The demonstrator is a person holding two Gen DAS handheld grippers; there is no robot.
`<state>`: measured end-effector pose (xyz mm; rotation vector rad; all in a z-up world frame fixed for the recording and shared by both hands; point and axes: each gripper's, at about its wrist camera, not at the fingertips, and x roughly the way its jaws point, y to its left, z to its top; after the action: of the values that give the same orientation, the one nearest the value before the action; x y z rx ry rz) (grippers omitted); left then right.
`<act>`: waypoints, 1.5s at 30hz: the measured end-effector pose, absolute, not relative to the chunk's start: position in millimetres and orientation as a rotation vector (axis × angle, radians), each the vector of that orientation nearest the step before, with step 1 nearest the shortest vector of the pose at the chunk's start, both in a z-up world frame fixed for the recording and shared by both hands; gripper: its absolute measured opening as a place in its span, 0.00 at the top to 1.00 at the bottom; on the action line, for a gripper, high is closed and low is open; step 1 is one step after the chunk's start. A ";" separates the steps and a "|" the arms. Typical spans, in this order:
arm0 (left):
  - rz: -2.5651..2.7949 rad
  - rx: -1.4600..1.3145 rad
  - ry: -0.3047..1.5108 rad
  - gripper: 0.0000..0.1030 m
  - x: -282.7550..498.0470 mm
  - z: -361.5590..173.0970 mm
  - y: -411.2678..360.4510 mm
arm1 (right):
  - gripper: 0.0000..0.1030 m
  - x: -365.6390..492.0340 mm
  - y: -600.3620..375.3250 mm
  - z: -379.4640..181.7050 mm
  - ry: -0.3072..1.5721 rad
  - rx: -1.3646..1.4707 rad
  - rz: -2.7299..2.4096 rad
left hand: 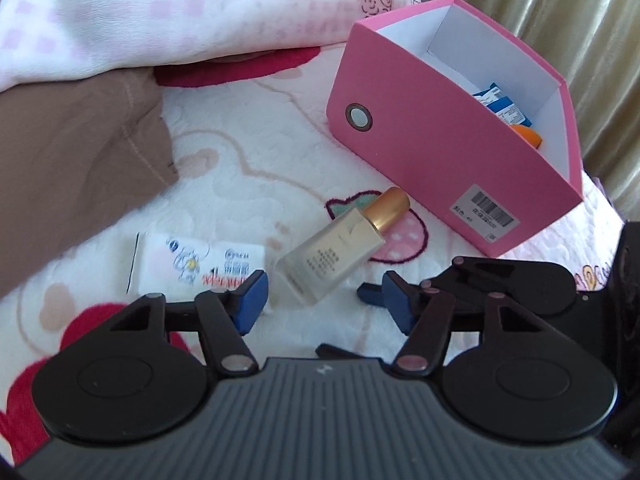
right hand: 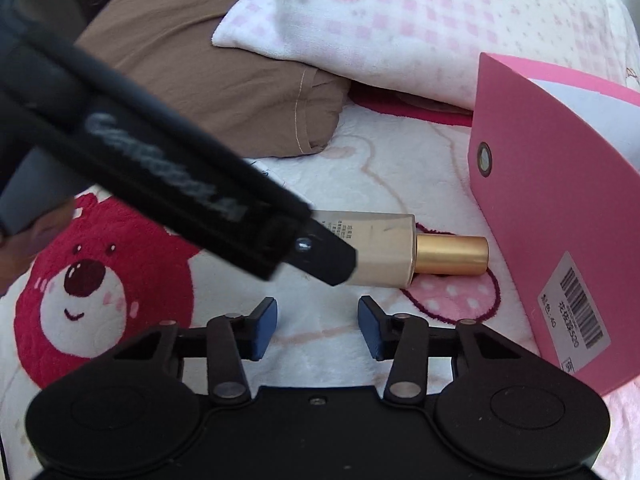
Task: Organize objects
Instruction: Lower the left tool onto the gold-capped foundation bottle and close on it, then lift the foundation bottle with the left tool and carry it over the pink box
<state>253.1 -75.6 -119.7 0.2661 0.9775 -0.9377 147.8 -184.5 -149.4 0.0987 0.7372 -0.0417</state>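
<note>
Everything's laid out on a bed with a white plush blanket (left hand: 224,184) covered in red bears and strawberries. The frosted bottle (left hand: 332,256) with the gold cap (left hand: 390,206) is lying on its side just in front of the pink box (left hand: 432,148), cap end pointing at the box and close to its near wall, not quite touching as far as I can tell.

The left claw (left hand: 320,300) sits right at the bottle's base. Its blue pads (left hand: 252,300) are on either side of the bottom end but there's a gap on both sides, so it's open and not gripping anything. From the right wrist view, that left claw crosses over the bottle's body.

The right claw (right hand: 318,328) is over the blanket on the near side of the bottle, jaws parted with only fabric between them.

A white tube (left hand: 192,266) with blue and red print lies flat to the left of the bottle. Inside the box there's a blue-and-white packet (left hand: 500,104) and something orange (left hand: 528,136). A brown pillow (left hand: 72,152) and a pink checked pillow (left hand: 168,12) sit at the far side.
</note>
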 end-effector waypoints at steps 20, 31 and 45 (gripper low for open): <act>-0.893 0.055 1.205 0.44 269.9 -139.4 -95.5 | 0.46 147.2 -197.4 -150.7 0.742 0.119 -0.004; -0.791 -0.238 1.403 0.45 238.4 -153.4 -76.8 | 0.40 126.6 -199.6 -141.3 0.793 0.082 0.046; -0.642 -0.154 1.220 0.57 215.0 -145.5 -81.3 | 0.57 126.2 -193.3 -144.0 0.806 -0.006 0.012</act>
<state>215.0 -81.3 -145.5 -0.1539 1.2203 -0.6425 126.2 -193.3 -144.0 -0.0057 0.8060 0.0116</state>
